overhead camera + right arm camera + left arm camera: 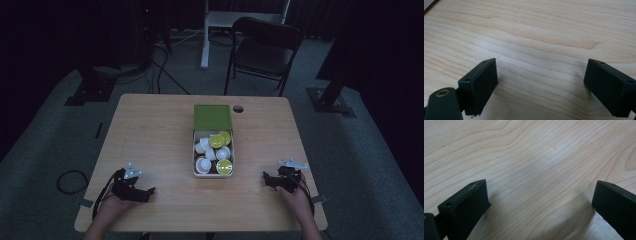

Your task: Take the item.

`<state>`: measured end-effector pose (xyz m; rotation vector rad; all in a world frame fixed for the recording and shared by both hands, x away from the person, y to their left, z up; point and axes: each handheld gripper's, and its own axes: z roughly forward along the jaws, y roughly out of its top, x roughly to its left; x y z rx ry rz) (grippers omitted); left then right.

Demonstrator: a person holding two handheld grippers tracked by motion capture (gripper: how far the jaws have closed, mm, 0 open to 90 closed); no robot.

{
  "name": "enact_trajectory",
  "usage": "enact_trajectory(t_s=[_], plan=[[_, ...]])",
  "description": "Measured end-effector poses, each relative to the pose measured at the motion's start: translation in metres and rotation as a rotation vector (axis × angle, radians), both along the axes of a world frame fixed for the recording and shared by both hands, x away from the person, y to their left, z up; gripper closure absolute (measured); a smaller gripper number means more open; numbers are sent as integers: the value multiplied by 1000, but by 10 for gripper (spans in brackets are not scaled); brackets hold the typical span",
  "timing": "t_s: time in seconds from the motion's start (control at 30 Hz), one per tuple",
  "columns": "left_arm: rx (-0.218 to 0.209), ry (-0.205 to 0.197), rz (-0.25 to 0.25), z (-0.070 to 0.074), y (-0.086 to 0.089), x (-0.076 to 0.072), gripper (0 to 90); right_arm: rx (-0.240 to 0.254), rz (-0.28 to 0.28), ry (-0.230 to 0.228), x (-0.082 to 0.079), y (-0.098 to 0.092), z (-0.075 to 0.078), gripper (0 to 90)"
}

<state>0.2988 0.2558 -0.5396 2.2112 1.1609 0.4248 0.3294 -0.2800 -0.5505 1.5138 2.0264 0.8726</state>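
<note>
A small open box with a green lid folded back stands at the middle of the wooden table. It holds several white capsules and yellow-green topped ones. My left gripper rests on the table at the front left, open, jaws pointing right. My right gripper rests at the front right, open, jaws pointing left toward the box. In the left gripper view its jaws stand wide apart over bare wood; the right gripper's own jaws likewise, with nothing between them.
A round cable hole sits near the table's far edge beside the lid. A dark chair and a white stand are on the floor beyond the table. Cables lie on the floor at the left.
</note>
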Motion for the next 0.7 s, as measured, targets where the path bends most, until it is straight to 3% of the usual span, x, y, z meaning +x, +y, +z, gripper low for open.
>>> enact_trajectory(t_s=[0.5,0.53,0.67,0.7], plan=[[-29,-12,-54,27,-23,7,9,-1,0,0,0,0,0,111],[-58,-17,-67,34,-27,7,9,0,0,0,0,0,0,111],[-91,-27,-80,43,-33,9,9,0,0,0,0,0,0,111],[-84,-38,-95,49,-38,10,10,-1,0,0,0,0,0,111]])
